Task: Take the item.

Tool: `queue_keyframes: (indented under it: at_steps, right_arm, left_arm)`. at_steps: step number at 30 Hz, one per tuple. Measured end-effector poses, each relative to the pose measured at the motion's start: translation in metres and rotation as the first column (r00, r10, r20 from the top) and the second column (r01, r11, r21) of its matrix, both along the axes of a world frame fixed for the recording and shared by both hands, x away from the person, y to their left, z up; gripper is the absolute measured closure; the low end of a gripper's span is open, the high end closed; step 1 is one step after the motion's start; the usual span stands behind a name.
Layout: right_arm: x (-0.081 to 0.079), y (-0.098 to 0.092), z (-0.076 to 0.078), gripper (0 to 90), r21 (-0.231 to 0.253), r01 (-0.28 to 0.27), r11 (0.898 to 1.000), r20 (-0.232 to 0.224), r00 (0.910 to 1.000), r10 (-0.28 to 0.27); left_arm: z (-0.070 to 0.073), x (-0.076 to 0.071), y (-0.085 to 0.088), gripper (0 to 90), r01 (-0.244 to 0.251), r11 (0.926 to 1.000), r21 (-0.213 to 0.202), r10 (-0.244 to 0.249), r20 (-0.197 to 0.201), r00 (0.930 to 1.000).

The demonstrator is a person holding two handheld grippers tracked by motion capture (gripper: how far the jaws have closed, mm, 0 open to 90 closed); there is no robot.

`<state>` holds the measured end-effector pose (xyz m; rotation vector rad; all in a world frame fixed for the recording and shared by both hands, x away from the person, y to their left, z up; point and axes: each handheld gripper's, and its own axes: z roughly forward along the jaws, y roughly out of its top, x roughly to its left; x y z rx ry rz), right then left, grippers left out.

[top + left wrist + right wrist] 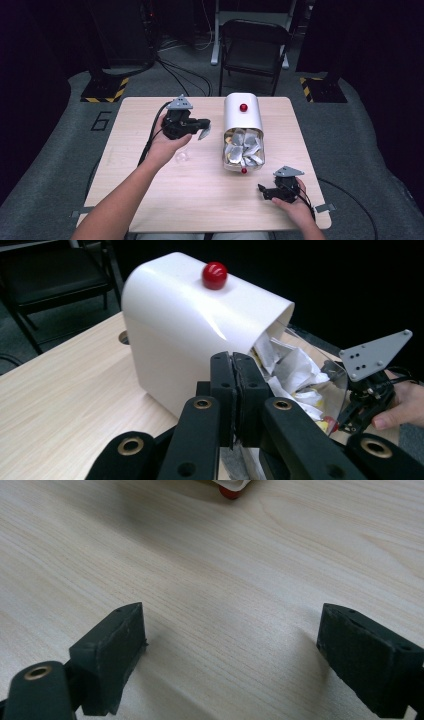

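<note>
Light wooden table (200, 195); white bread-bin-style container (242, 120) with wrapped packets (243, 147) lying on it.

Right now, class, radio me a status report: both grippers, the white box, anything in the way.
Left gripper shut on a grey packet, lifted beside the white box. Right gripper open, low over the table. Box full of packets. Nothing in the way.

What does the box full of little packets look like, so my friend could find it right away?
Start at the wooden table and look near its middle, toward the far edge. There lies a white container with a rounded top, and its clear open front is stuffed with crinkly silver packets. A shiny red knob on the white top sets it apart from the black grippers beside it.
</note>
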<state>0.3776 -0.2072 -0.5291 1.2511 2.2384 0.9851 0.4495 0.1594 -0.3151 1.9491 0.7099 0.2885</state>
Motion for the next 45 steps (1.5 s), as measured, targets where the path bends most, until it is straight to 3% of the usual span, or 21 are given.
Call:
queue_keyframes:
  at_steps: [4,14,22,36,45]
  right_arm:
    - [0.000,0.000,0.000,11.6,0.000,0.000,1.000,0.000,1.0000,0.000]
    - [0.000,0.000,0.000,11.6,0.001,0.001,1.000,0.002,1.0000,-0.001]
    - [0.000,0.000,0.000,11.6,0.000,-0.001,1.000,0.000,1.0000,0.001]
    - [0.000,0.000,0.000,11.6,0.000,0.000,1.000,0.000,1.0000,0.000]
    - [0.000,0.000,0.000,11.6,0.000,0.000,1.000,0.000,1.0000,0.000]
  left_arm:
    - [0.001,0.004,0.011,88.7,-0.028,0.9995,-0.017,0.028,-0.007,0.9996]
    - [-0.003,0.009,0.026,88.6,-0.065,0.9979,0.000,0.065,-0.002,0.9979]
    - [-0.016,0.018,0.045,88.6,-0.113,0.9936,0.003,0.113,-0.024,0.9933]
    - [-0.038,0.029,0.059,88.4,-0.148,0.9887,0.021,0.149,-0.044,0.9878]
    - [-0.059,0.033,0.067,88.4,-0.183,0.9825,0.034,0.185,-0.060,0.9809]
